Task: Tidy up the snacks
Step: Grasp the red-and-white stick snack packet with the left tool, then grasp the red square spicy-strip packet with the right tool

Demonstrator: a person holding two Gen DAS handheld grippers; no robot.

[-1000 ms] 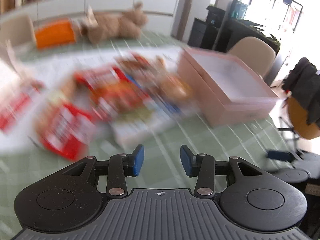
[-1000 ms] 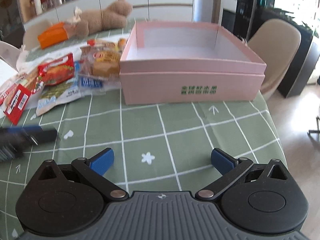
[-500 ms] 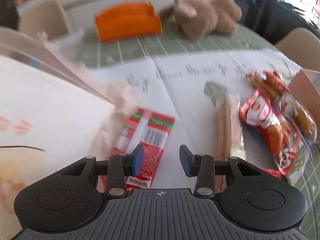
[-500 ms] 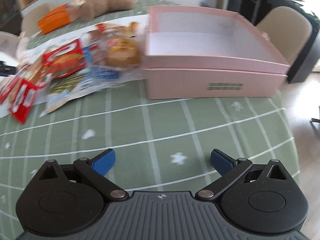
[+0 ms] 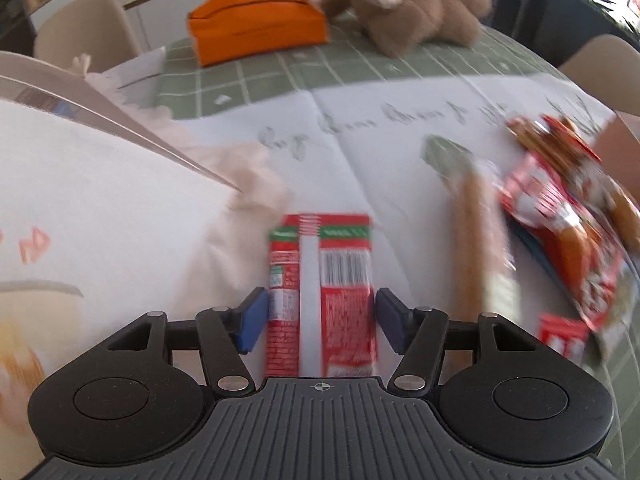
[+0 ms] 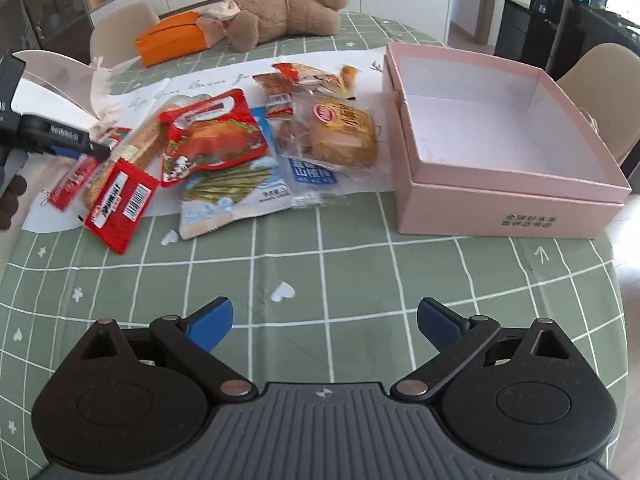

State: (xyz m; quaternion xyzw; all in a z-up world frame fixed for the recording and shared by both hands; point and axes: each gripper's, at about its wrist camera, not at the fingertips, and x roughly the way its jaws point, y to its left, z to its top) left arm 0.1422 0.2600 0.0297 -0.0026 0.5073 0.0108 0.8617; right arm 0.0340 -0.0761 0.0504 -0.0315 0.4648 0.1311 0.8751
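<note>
While my left tongs straddle the red snack packet at the pile's left edge, their jaws have just been opening and stand apart on either side of it, pads not pressing, so nothing is lifted yet. By my reckoning the job has barely begun: the pink box stands empty at the right of the surface, and every snack lies outside it on a white paper sheet. That leaves this packet, the long biscuit-coloured stick pack, the red chicken pouch, the green-bean bag, the wrapped bun and the small packs behind.

My right tongs hover wide apart over bare green cloth, holding nothing.

Writing: the packet shows a barcode and fine print too blurred to read; the box front carries two lines of small green characters (illegible from here); the sheet bears cursive script I cannot make out. A plush bear and an orange pouch lie beyond.
</note>
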